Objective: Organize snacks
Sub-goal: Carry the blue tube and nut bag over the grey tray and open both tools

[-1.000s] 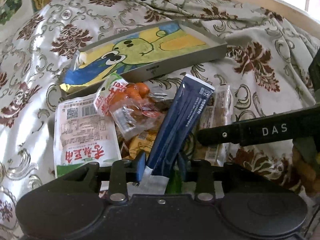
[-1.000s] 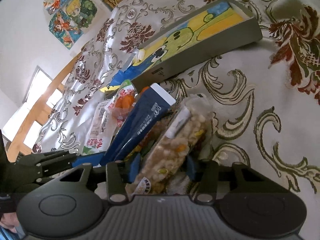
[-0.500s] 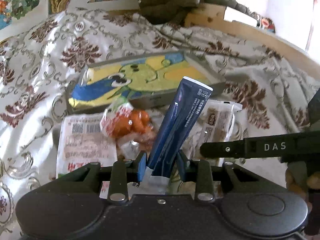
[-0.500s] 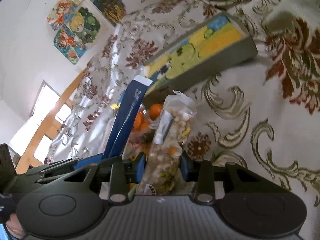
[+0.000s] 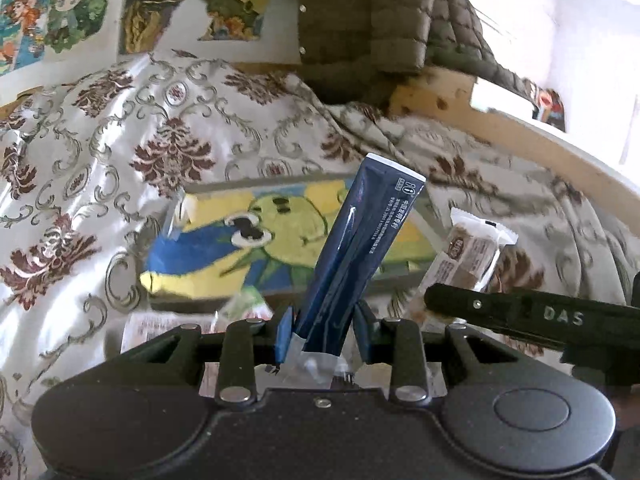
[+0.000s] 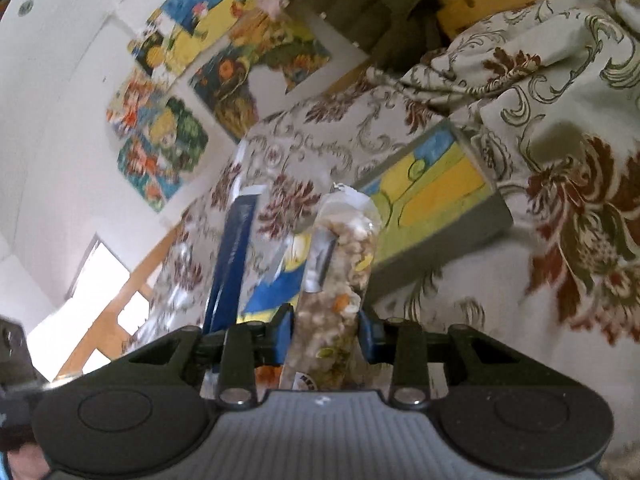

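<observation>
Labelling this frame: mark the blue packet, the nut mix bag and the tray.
blue packet (image 5: 360, 248), left wrist view, mid-body.
nut mix bag (image 6: 340, 280), right wrist view, clear middle.
tray (image 6: 448, 188), right wrist view, yellow floor.

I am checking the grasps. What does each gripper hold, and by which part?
Left gripper holds the dark blue packet by its bottom end. Right gripper holds the clear snack bag near its lower end.

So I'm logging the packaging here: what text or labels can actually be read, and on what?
"DAS": white letters on the right gripper's black finger.
Dark blue snack packet: white print along it, too small to read.
Clear nut-mix packet: label cut off, unreadable.
Brown-and-white wrapped bar: logo blurred.
</observation>
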`<state>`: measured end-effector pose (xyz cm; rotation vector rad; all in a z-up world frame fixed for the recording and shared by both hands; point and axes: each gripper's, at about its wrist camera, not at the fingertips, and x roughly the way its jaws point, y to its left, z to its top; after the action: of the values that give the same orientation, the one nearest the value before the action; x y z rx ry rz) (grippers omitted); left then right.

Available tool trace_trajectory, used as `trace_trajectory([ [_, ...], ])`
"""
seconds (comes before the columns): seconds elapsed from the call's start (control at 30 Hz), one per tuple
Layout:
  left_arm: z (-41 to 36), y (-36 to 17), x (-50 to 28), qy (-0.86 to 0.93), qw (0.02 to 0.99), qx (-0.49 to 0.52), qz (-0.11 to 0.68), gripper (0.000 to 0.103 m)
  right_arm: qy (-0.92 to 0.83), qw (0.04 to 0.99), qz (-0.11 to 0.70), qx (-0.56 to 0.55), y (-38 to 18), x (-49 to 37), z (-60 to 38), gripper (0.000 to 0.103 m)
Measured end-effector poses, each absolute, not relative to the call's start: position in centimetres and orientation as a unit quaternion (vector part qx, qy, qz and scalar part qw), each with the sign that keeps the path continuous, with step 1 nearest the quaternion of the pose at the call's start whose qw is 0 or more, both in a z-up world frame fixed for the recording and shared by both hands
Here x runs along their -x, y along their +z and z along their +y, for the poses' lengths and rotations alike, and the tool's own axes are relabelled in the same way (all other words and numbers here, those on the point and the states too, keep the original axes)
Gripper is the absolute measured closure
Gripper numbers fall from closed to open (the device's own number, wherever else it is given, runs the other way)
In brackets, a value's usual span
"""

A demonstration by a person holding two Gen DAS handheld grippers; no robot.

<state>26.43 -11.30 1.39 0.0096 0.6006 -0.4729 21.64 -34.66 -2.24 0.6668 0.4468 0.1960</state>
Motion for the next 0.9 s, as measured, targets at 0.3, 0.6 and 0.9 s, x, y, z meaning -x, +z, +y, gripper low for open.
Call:
trace_trajectory([
  [0.3, -13.2, 2.4, -32.2, -0.202, 0.938, 0.034, 0.281, 0.069, 0.068, 0.932, 0.15, -0.324, -1.2, -28.8, -36.0, 0.067],
  [0.6, -15.9, 0.8, -38.3, -0.185, 0.932, 0.015, 0.31, 0.069, 0.038, 0.942, 0.15, -0.298, -1.7, -31.9, -36.8, 0.067],
  [0.9, -18.8, -2.1, -40.7, -0.167, 0.92, -0.033, 0.353, 0.069, 0.028, 0.929, 0.188, -0.317, -3.4, -32.9, -38.0, 0.064],
])
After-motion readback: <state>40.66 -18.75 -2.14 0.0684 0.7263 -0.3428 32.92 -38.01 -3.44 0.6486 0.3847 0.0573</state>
